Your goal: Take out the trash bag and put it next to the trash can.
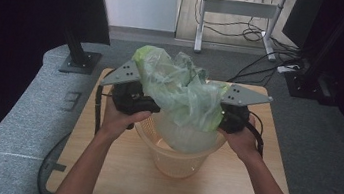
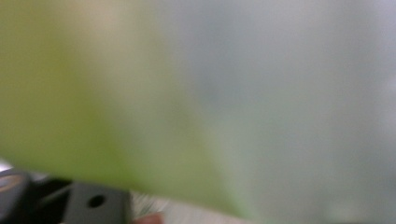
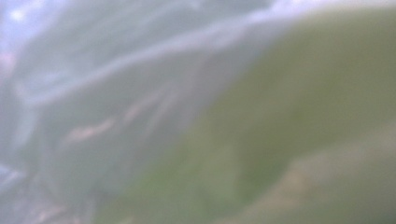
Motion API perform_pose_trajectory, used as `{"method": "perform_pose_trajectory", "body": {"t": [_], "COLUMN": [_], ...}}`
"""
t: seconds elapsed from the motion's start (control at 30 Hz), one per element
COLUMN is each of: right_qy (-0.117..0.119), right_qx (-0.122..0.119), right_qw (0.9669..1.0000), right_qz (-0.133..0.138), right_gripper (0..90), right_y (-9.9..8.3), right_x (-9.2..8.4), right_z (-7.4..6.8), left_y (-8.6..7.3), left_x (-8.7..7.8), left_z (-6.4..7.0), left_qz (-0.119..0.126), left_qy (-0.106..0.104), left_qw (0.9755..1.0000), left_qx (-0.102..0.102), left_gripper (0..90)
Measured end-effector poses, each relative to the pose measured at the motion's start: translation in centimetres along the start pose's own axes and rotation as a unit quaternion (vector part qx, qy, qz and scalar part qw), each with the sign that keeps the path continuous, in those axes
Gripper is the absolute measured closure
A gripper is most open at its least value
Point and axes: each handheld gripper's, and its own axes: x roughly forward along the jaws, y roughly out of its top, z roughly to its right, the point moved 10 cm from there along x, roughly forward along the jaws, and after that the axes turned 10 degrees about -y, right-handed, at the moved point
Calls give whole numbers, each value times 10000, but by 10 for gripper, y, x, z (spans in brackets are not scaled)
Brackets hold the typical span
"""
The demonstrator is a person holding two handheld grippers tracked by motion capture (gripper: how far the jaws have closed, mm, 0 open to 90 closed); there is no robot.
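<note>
A thin, pale green see-through plastic bag (image 1: 181, 90) bulges up out of a peach plastic basket (image 1: 176, 165) standing mid-table. My left gripper (image 1: 141, 104) presses against the bag's left side and my right gripper (image 1: 225, 118) against its right side, both just above the basket's rim. The bag hides the jaws of both. In the left gripper view blurred bag film (image 2: 233, 93) lies right against the lens, with a grey part with a hole (image 2: 95, 203) at the bottom. In the right gripper view the bag (image 3: 187, 116) is just as close and blurred.
The basket stands on a small wooden table (image 1: 115, 170) with bare wood in front and at both sides. A black monitor stand (image 1: 80, 59) stands off the table's back left corner. A desk frame (image 1: 237, 7) and cables (image 1: 266, 54) lie on the floor behind.
</note>
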Motion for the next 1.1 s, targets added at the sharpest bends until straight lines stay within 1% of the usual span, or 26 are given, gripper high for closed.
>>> {"method": "perform_pose_trajectory", "body": {"t": [0.07, 0.13, 0.17, 0.23, 0.37, 0.63, 0.77, 0.87, 0.97, 1.03, 1.1], "right_qy": [-48, -115, -103, -153, -237, -397, -484, -532, -620, -719, -821], "right_qx": [69, 166, 237, 298, 305, 215, 160, 152, 99, 13, -20], "right_qw": [9999, 9997, 9995, 9990, 9983, 9974, 9970, 9961, 9948, 9931, 9912], "right_qz": [67, 160, 187, 293, 431, 565, 582, 684, 806, 923, 1038], "right_gripper": [886, 887, 886, 887, 888, 888, 889, 889, 890, 890, 890], "right_y": [5, 11, 14, 19, 29, 54, 60, 68, 84, 98, 112], "right_x": [-6, -13, -16, -22, -31, -43, -47, -53, -64, -76, -89], "right_z": [5, 11, 12, 15, 18, 27, 30, 34, 40, 46, 52], "left_y": [-4, -7, -8, -12, -23, -44, -49, -51, -50, -50, -51], "left_x": [-11, -23, -29, -39, -51, -53, -52, -53, -54, -55, -56], "left_z": [-5, -12, -16, -22, -30, -38, -39, -39, -40, -41, -42], "left_qz": [11, 60, 101, 138, 91, -68, -126, -160, -139, -127, -125], "left_qy": [94, 260, 311, 417, 559, 611, 641, 661, 684, 690, 703], "left_qw": [10000, 9996, 9993, 9988, 9979, 9971, 9968, 9966, 9965, 9964, 9962], "left_qx": [-22, -107, -167, -226, -301, -454, -463, -464, -460, -475, -500], "left_gripper": [337, 310, 302, 290, 288, 289, 289, 289, 289, 290, 289]}}
